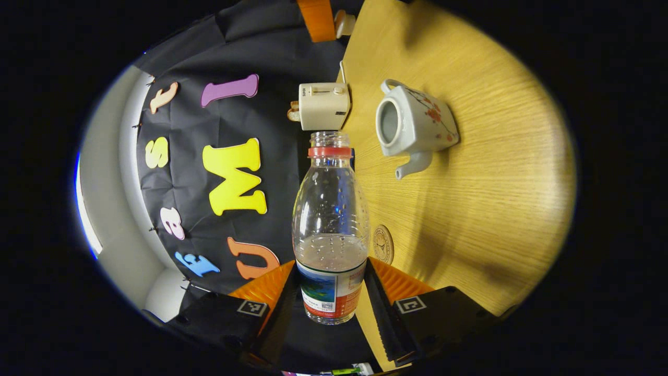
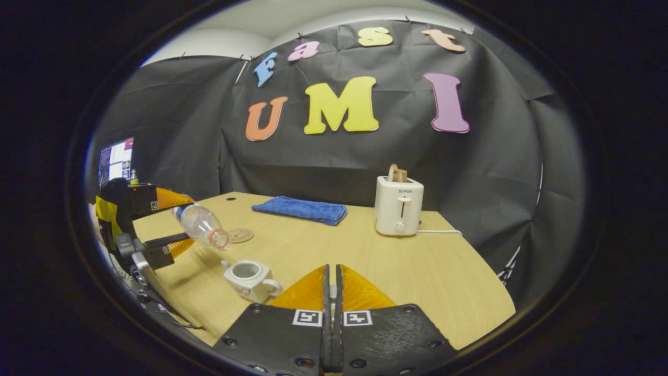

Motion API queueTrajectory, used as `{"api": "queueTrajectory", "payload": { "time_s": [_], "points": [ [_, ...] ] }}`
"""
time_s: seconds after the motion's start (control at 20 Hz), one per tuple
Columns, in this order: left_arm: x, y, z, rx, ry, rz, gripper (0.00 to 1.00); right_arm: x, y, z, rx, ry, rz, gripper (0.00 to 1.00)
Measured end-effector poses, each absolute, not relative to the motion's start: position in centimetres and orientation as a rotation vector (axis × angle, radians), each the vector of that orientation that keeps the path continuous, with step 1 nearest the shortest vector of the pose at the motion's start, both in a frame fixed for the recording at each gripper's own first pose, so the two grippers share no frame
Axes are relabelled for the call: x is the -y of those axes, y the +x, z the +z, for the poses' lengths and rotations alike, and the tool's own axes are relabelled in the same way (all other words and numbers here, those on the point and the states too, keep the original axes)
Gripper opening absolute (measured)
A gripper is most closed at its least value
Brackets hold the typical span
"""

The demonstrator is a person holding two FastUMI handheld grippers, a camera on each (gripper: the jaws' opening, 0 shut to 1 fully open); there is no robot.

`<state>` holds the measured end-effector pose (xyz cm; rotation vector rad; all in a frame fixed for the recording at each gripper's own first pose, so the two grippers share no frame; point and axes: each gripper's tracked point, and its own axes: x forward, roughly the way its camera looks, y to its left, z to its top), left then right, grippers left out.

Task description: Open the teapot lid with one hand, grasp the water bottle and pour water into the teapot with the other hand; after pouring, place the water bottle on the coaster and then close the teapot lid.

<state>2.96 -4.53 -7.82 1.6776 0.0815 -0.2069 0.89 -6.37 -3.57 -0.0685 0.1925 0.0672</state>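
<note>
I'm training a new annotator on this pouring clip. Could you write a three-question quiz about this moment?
1. True or false: the teapot has its lid on.
2. What does the left gripper hold? A) blue towel B) water bottle C) toaster
3. Fill in: the right gripper's fingers are pressed ____.

Key
1. False: the teapot's opening is bare in both views.
2. B: both fingers press on the water bottle, which is uncapped, partly full and, in the right gripper view, tilted mouth-down toward the teapot. The coaster lies bare behind it; the blue towel and toaster sit farther back.
3. Together; whether they pinch anything can't be seen.
</note>
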Motion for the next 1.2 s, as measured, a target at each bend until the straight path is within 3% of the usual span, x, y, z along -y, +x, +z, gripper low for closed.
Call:
{"api": "queueTrajectory", "payload": {
  "time_s": [0.85,1.0,1.05,1.2],
  "points": [
    [6.4,4.0,-6.8,-0.028,1.928,-0.182,0.74,7.7,0.3,-3.5,-0.178,-0.066,0.053,0.0],
    [7.0,3.9,-4.3,0.061,2.011,-0.114,0.73,7.8,0.2,-3.5,-0.176,-0.061,0.054,0.0],
    [6.8,4.3,-4.2,0.05,1.997,-0.127,0.77,7.8,0.2,-3.6,-0.175,-0.058,0.056,0.0],
    [7.3,4.5,-3.9,0.064,2.047,-0.151,0.74,7.8,0.0,-3.5,-0.173,-0.057,0.055,0.0]
  ]
}}
